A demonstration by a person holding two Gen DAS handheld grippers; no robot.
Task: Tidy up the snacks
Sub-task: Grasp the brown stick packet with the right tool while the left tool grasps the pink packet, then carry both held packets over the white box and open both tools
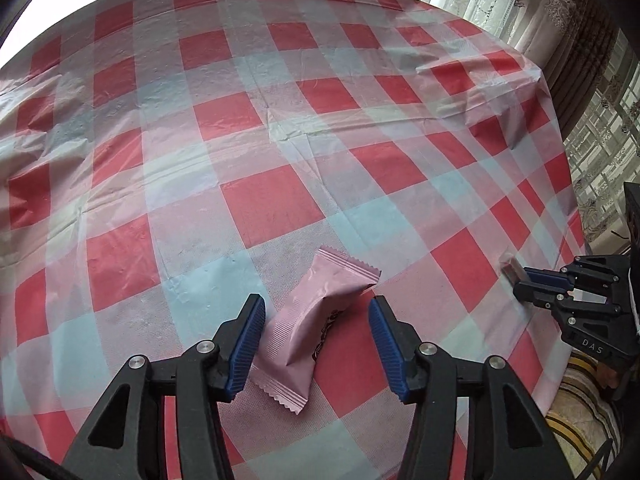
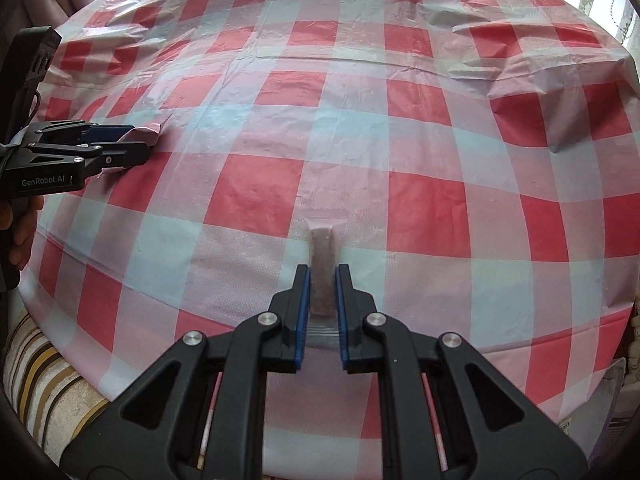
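A pink snack packet (image 1: 320, 280) lies on the checked tablecloth (image 1: 280, 208) between the fingers of my left gripper (image 1: 316, 300). The left blue pad (image 1: 248, 340) is against the packet's edge, while the right pad (image 1: 384, 340) stands clear of it, so the jaws are open. In the right wrist view, my right gripper (image 2: 323, 268) is shut on a brown bar in a clear wrapper (image 2: 322, 256), which sticks out ahead of the pads just above the cloth. The left gripper (image 2: 138, 140) and pink packet (image 2: 146, 134) show at the far left there. The right gripper (image 1: 520, 282) shows at the right in the left wrist view.
The red, white and pale blue plastic cloth (image 2: 400, 160) is wrinkled toward the far side. The table's near edge drops to a striped cushion (image 2: 44, 384). Lace curtains (image 1: 600, 152) hang beyond the right edge. A hand (image 2: 14, 220) holds the left gripper.
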